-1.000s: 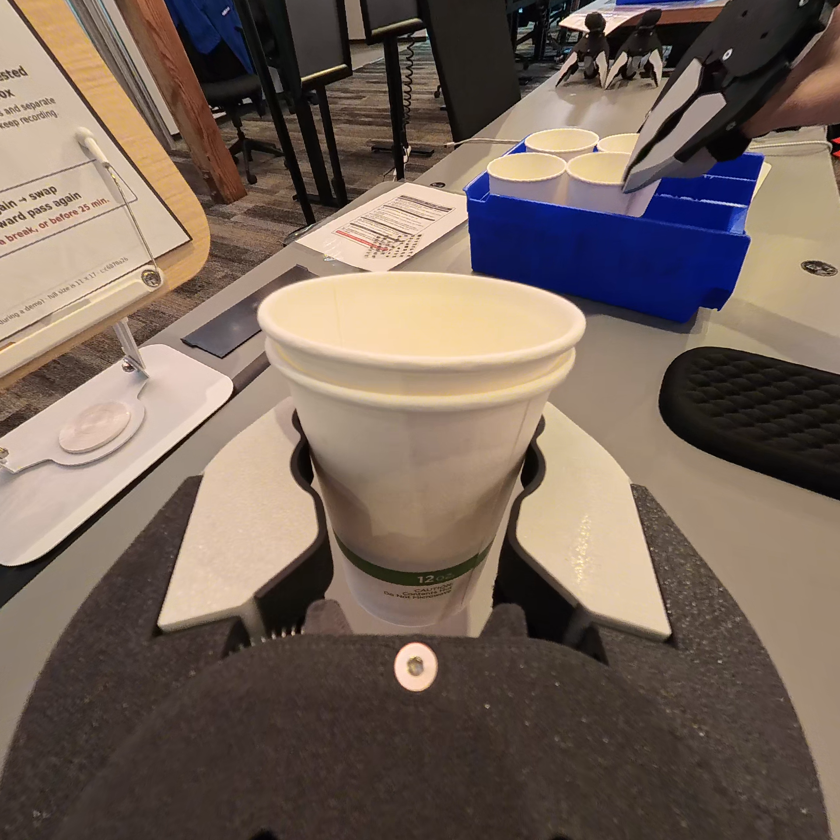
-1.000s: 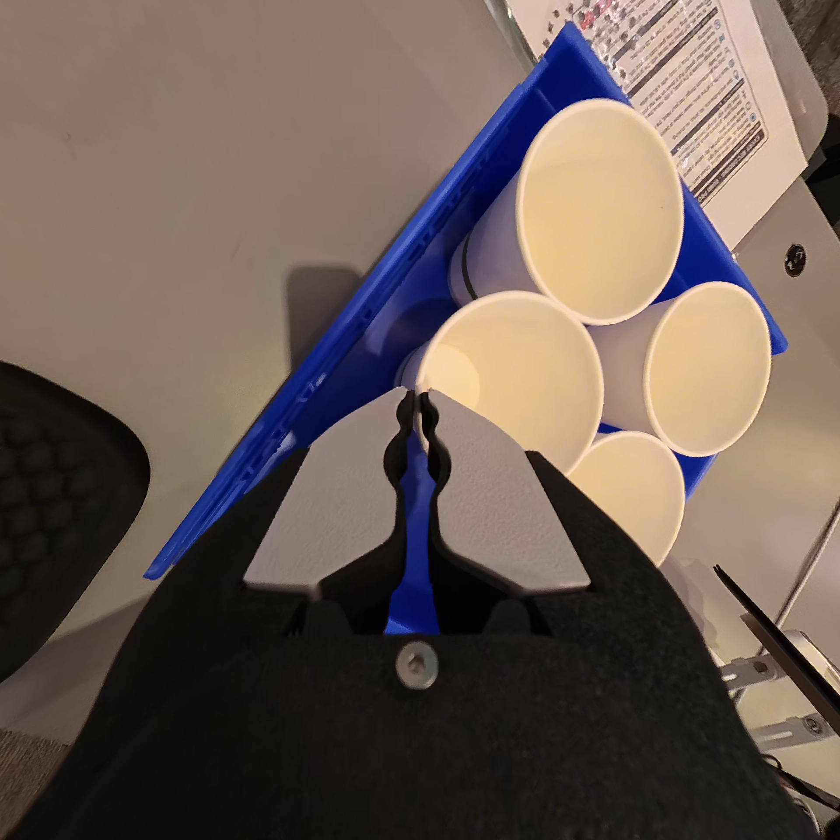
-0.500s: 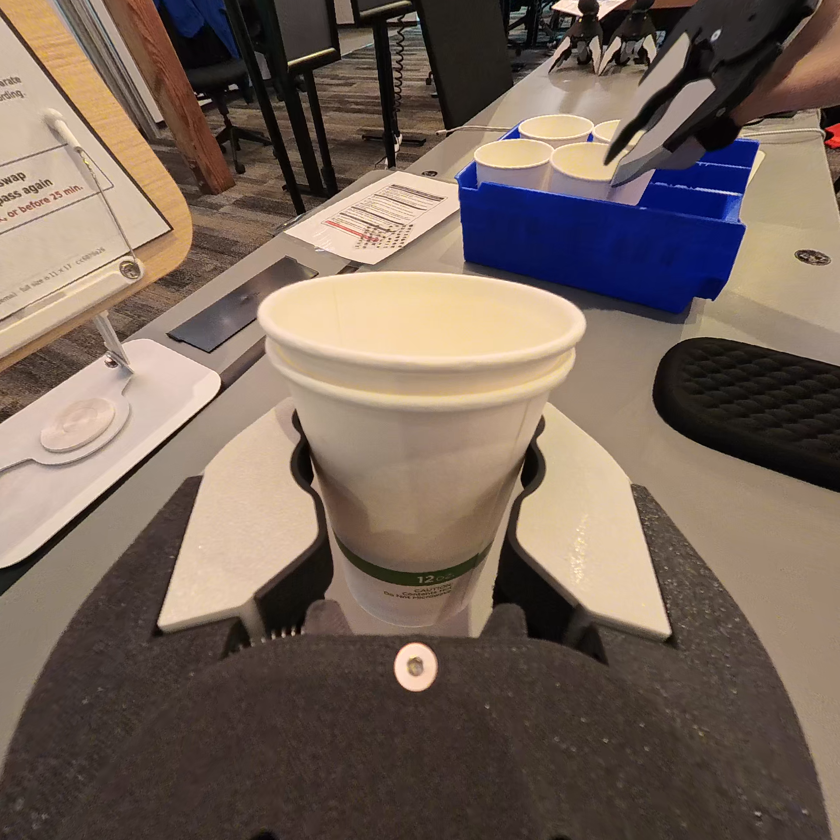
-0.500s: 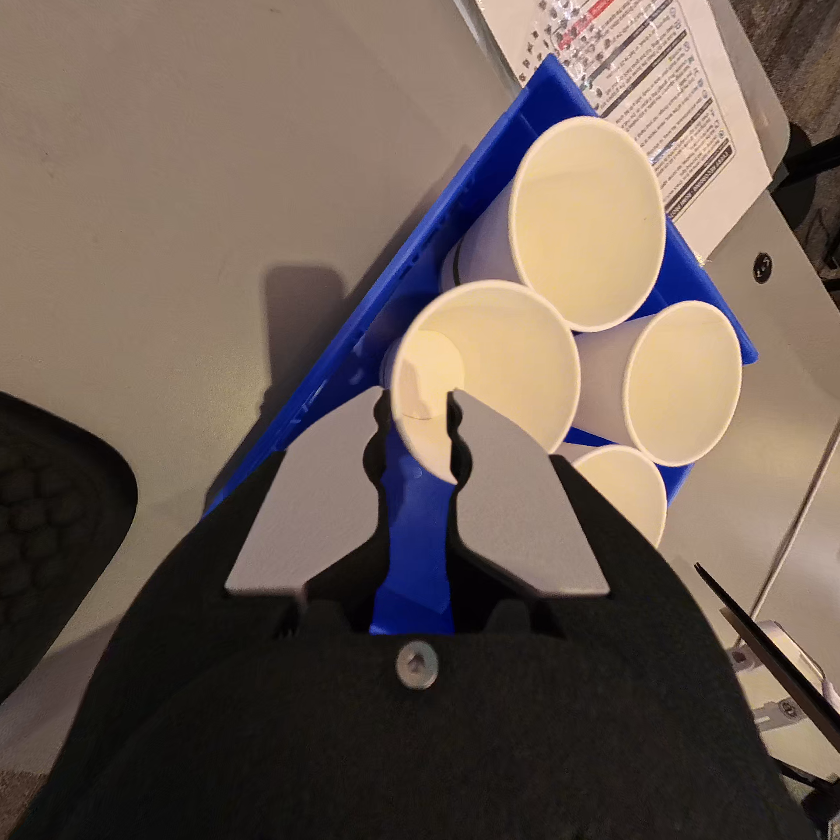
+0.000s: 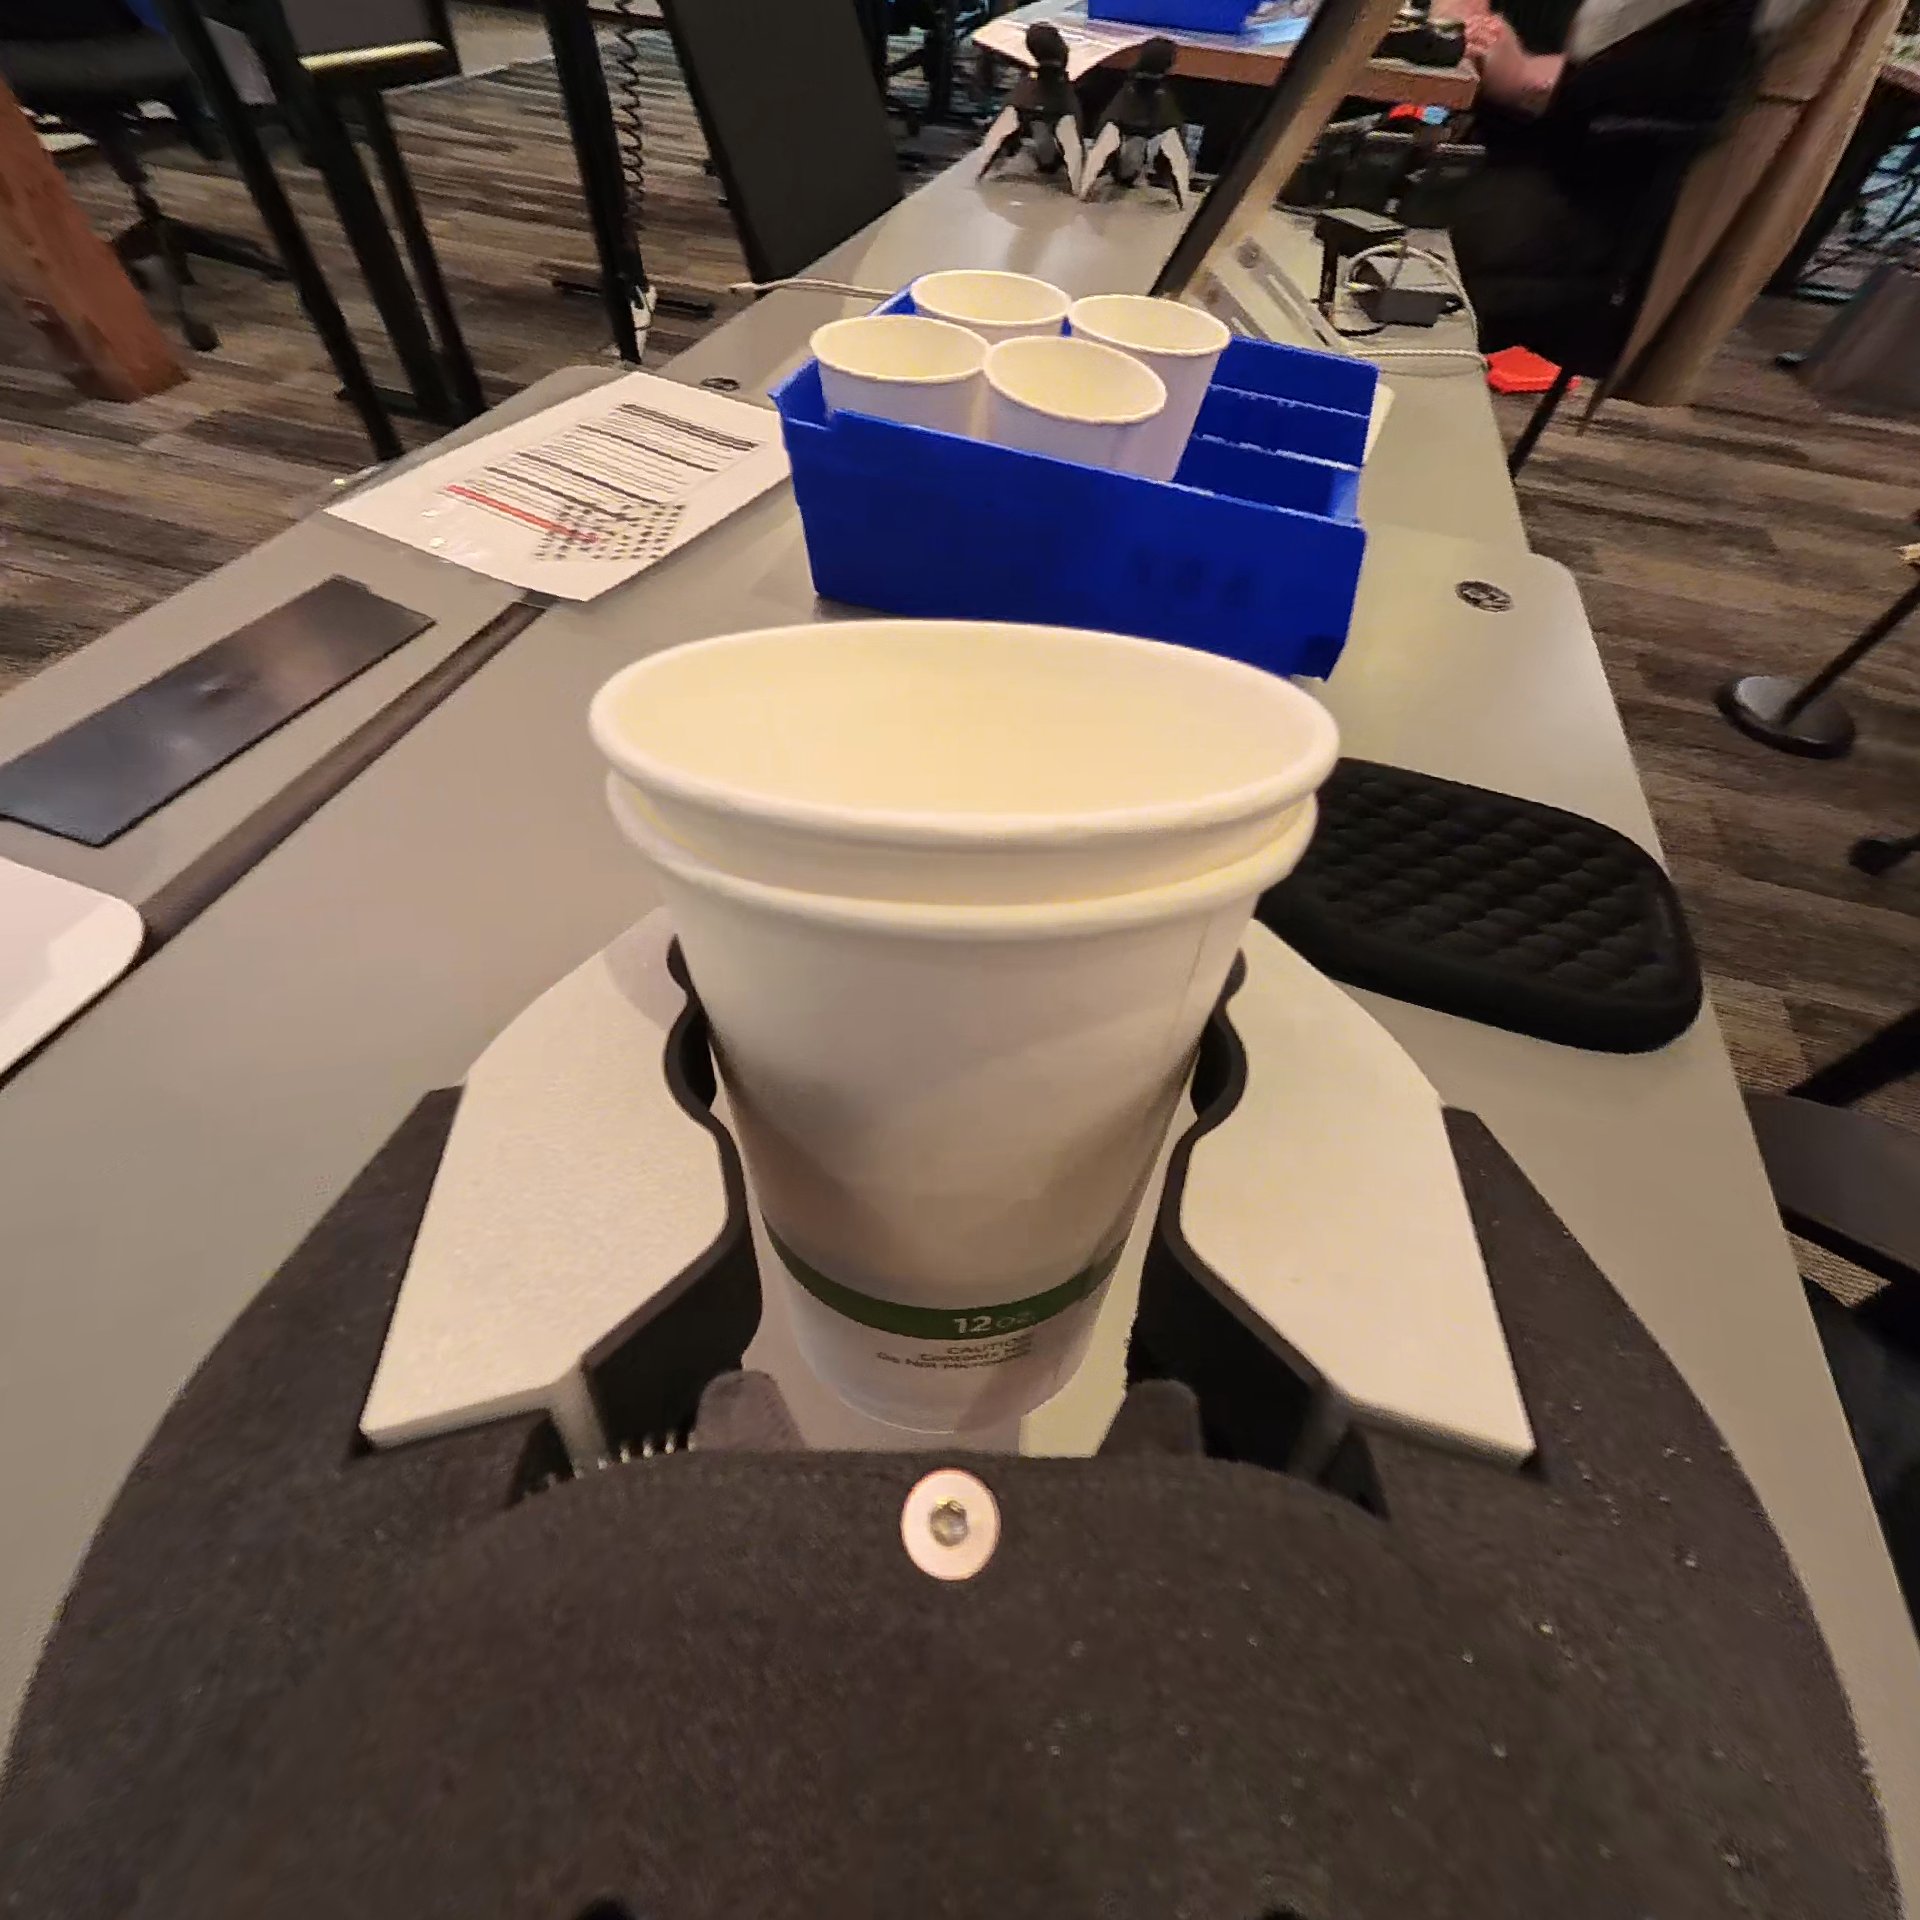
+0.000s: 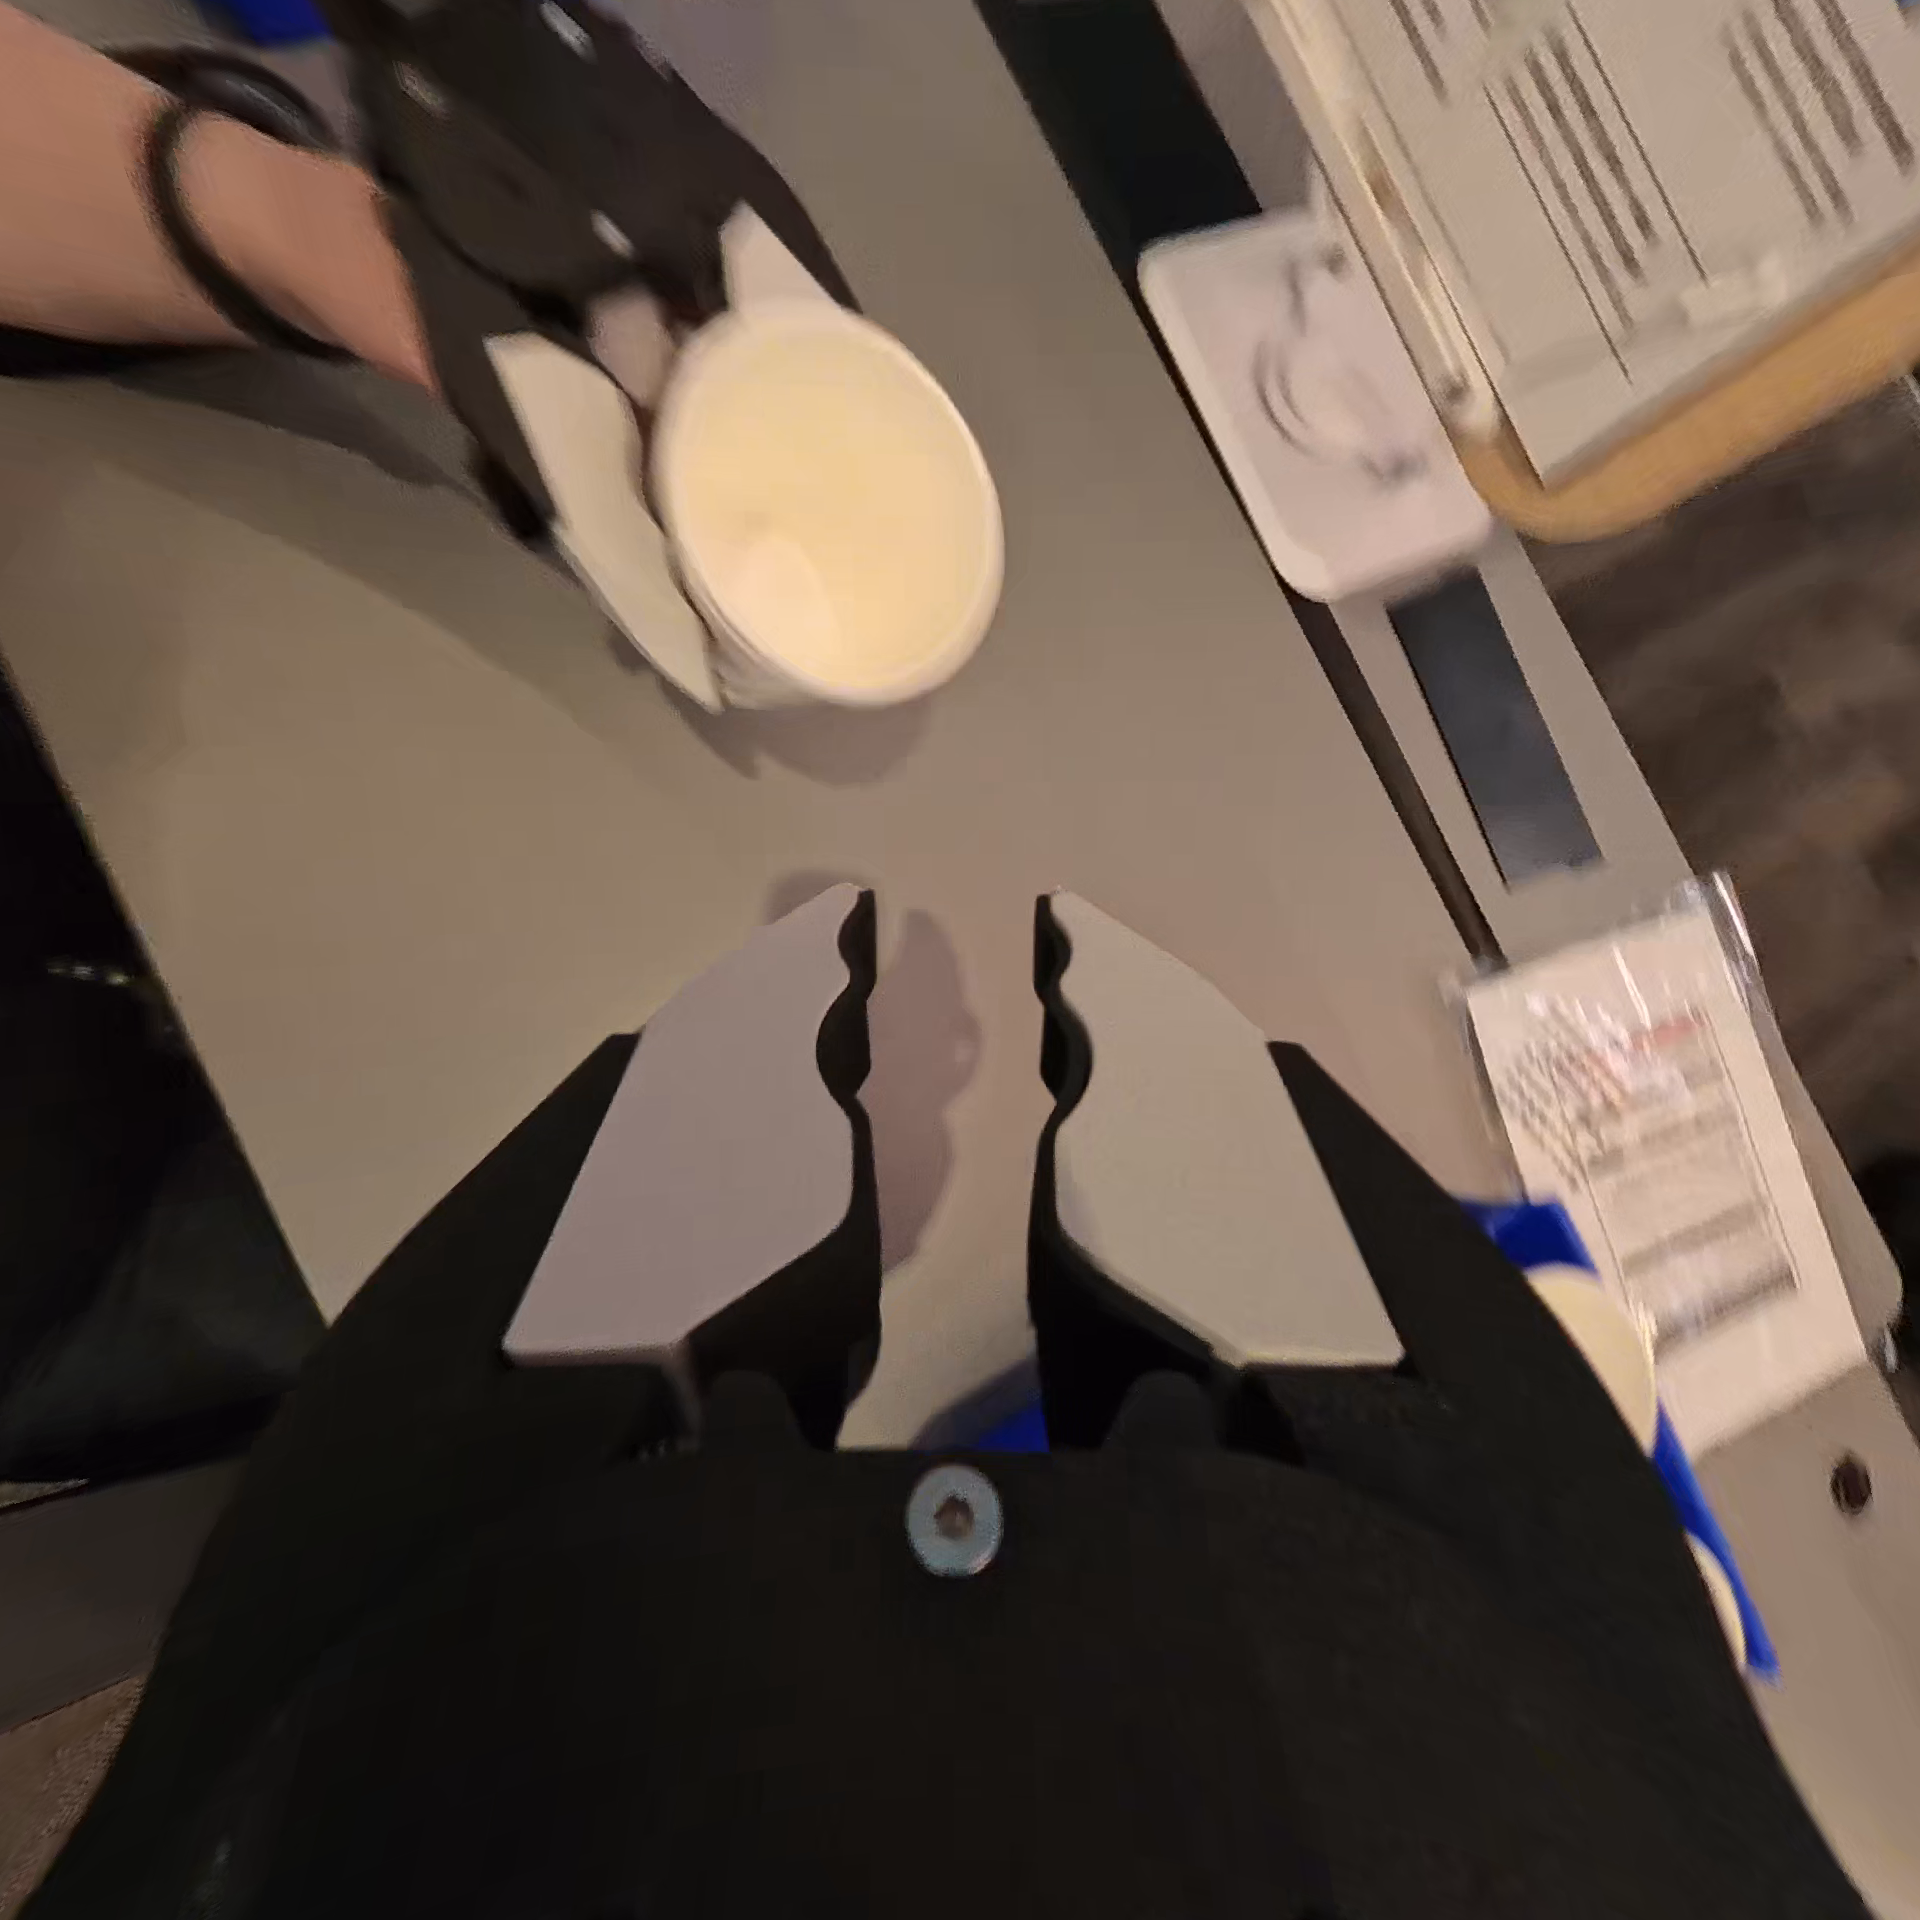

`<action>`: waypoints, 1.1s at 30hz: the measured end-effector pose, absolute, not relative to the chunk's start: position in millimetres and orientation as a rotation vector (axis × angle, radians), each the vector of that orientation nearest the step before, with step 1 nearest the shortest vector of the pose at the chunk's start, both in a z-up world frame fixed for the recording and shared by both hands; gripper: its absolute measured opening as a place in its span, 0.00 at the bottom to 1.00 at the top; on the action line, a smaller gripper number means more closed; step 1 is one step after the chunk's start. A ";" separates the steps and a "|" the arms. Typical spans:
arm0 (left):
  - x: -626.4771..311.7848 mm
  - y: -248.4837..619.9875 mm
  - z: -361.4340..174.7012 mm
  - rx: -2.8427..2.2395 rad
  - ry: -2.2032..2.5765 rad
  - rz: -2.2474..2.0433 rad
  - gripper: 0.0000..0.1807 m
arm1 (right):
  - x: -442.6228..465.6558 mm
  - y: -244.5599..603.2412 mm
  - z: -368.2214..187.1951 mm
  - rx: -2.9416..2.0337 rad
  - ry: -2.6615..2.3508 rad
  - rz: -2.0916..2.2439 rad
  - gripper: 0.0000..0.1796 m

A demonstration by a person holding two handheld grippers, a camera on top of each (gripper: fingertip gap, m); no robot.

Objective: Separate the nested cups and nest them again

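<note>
Two nested white paper cups with a green band near the base stand upright between the fingers of my left gripper, which is shut on the outer cup's wall. The inner cup's rim sits a little above the outer rim. In the right wrist view the same nested cups show from above, held by the left gripper on a person's hand. My right gripper is open and empty, above the bare grey table, apart from the cups.
A blue bin holding several white cups stands farther along the table. A black padded mat lies to the right. A printed sheet and a black strip lie left. A sign stand is at the table's edge.
My right gripper let go of a cup in the blue bin, opened, and swung away from the bin toward the nested cups. The left gripper pulled back from the bin, still holding the nested cups.
</note>
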State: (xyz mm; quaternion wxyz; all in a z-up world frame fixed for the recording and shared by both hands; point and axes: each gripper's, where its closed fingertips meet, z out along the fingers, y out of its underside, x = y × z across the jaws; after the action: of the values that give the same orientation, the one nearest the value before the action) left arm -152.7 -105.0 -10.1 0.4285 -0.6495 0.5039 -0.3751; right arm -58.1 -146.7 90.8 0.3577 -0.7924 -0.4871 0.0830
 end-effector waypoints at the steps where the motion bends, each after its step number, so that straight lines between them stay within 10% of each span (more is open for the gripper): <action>1: -151.7 -106.9 -11.5 -1.622 1.267 -0.936 0.51 | -78.0 -151.1 95.0 -2.009 -1.309 0.254 0.16; 33: -148.1 -125.6 -0.3 -1.568 1.317 -0.948 0.51 | -165.6 -165.0 42.4 -2.043 -1.635 0.533 0.02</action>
State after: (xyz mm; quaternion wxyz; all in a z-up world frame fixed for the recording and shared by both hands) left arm -148.1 -125.6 -0.3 0.4285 -0.6279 0.5273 -0.3797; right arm -165.6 -165.0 42.4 0.2336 -0.7439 -0.5953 0.1941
